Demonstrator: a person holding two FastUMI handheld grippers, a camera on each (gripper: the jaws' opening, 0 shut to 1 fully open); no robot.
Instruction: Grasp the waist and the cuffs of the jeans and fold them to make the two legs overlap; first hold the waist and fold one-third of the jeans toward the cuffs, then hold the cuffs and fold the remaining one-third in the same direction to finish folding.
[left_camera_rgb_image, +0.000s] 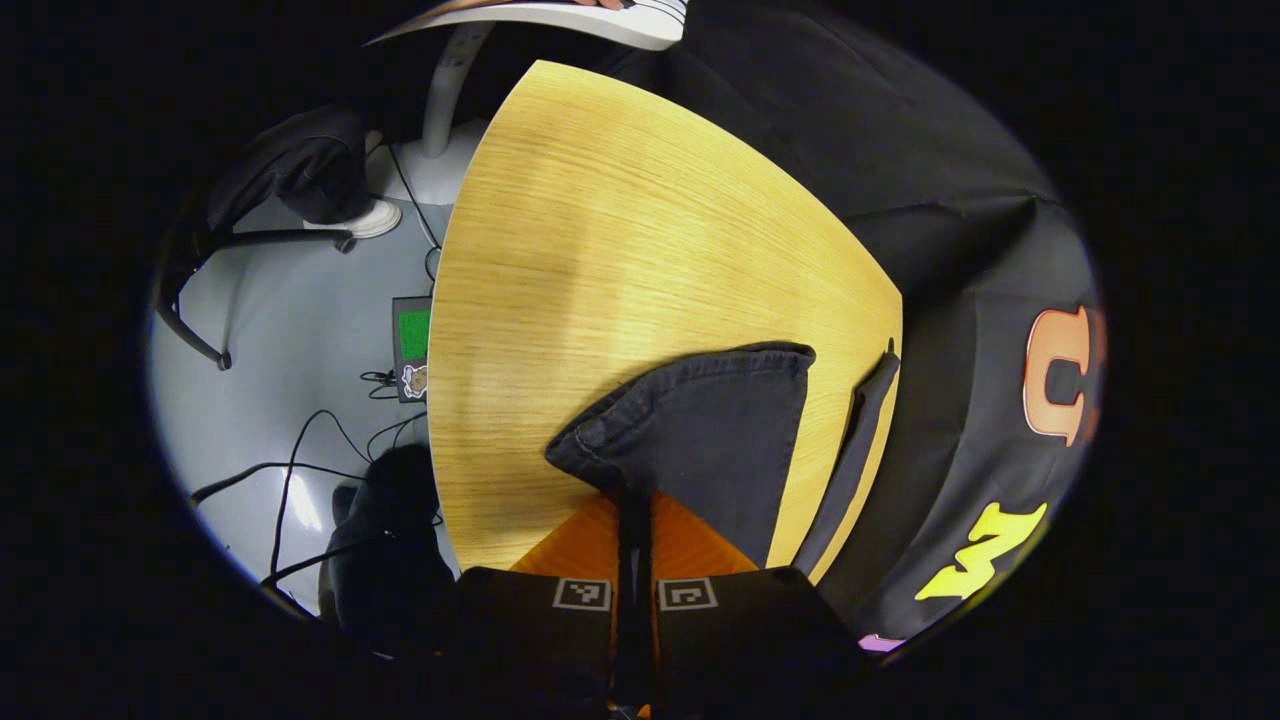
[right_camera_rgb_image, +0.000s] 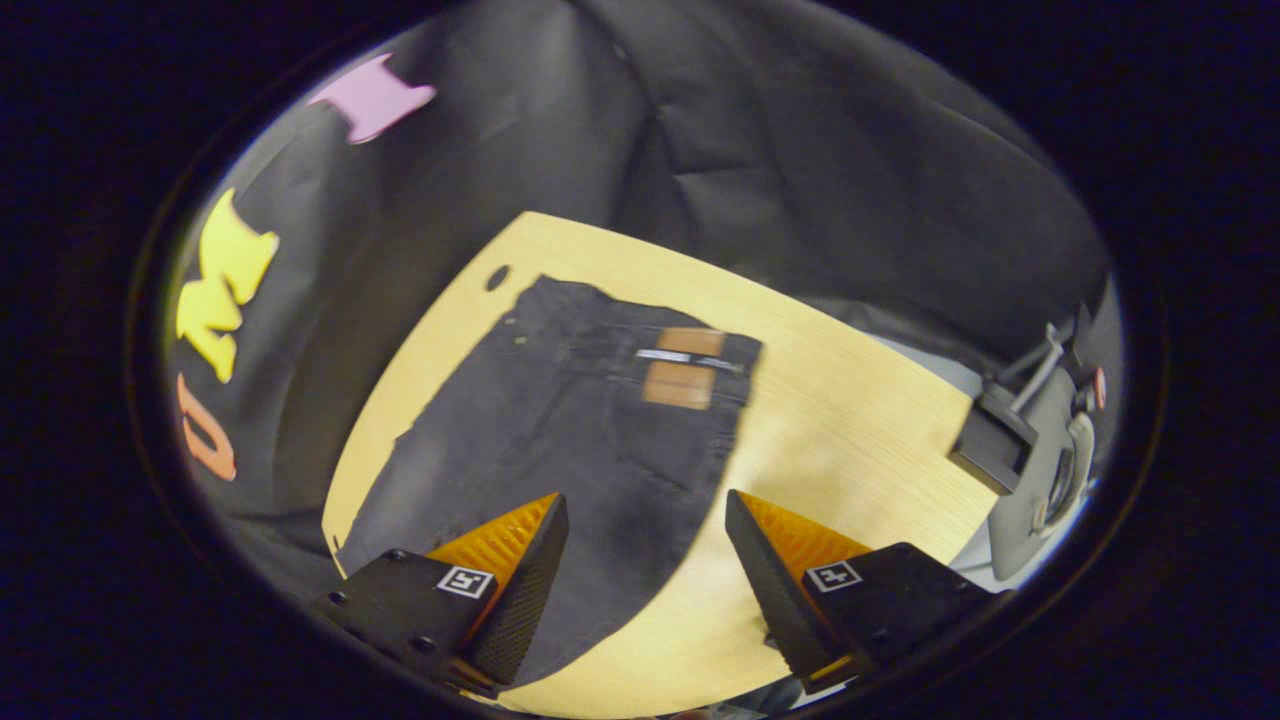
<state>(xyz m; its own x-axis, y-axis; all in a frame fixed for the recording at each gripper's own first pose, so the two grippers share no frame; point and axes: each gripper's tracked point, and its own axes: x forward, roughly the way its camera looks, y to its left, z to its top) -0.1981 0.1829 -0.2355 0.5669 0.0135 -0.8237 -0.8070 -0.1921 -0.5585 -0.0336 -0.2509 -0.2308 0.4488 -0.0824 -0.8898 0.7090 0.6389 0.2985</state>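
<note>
— Nearest the left gripper view's camera, what's there?
— The left gripper (left_camera_rgb_image: 633, 510), orange fingers pinched together on a hem of the dark charcoal denim jeans (left_camera_rgb_image: 715, 430), lifted above the pale wooden table (left_camera_rgb_image: 600, 250).
— And the other?
— The right gripper (right_camera_rgb_image: 645, 540) hangs wide apart, holding nothing, over the jeans lying flat on the table; their long axis runs from its fingers away to the waistband.
— Any writing?
— A tan leather patch (right_camera_rgb_image: 685, 370) at the far waistband; too small to read.
</note>
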